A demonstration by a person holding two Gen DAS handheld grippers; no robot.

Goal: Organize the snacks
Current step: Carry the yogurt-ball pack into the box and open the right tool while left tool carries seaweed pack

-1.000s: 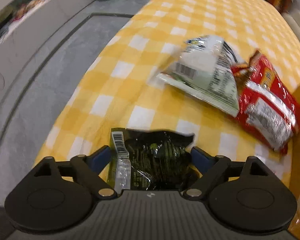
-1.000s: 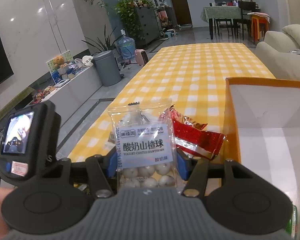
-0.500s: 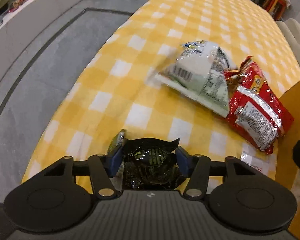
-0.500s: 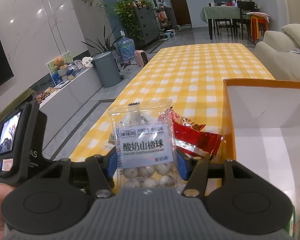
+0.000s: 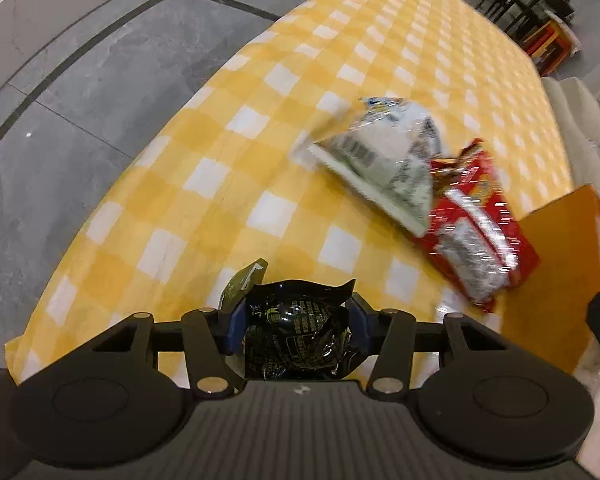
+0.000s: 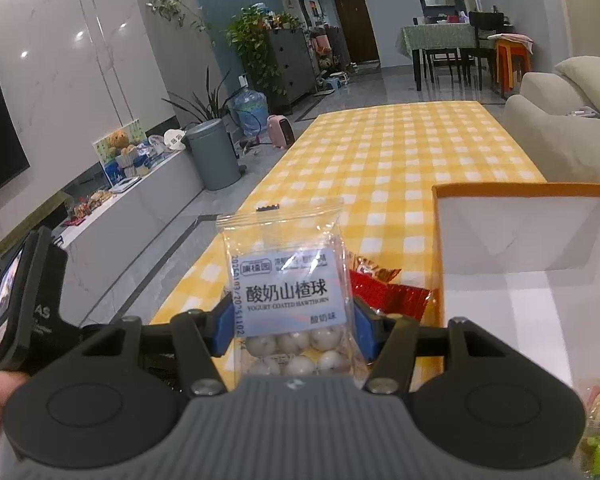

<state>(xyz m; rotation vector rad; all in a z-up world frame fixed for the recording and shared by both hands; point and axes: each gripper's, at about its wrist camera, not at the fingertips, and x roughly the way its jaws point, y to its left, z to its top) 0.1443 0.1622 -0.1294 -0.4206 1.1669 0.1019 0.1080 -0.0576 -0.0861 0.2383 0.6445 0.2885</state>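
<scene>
Left gripper (image 5: 296,326): jaws just closed, clamping black packet (image 5: 300,336) above the table edge. Right gripper (image 6: 292,334): clenched on hawthorn-ball bag (image 6: 286,280). Step: pickup done. Next, likely: carry both into orange box (image 6: 520,248).

Open checked tablecloth (image 5: 260,128) ahead and left; white packet (image 5: 384,160), red packet (image 5: 476,236) and box wall (image 5: 556,264) blocking right.

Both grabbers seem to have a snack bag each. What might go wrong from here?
1. The left gripper has just been closing on a crumpled black packet; slick, bunched foil could slip out.
2. The right gripper pinches a clear bag of coated balls; a hard squeeze might crack them.
3. The box sits beside the red packet and white packet; a swing toward it could knock them.
</scene>
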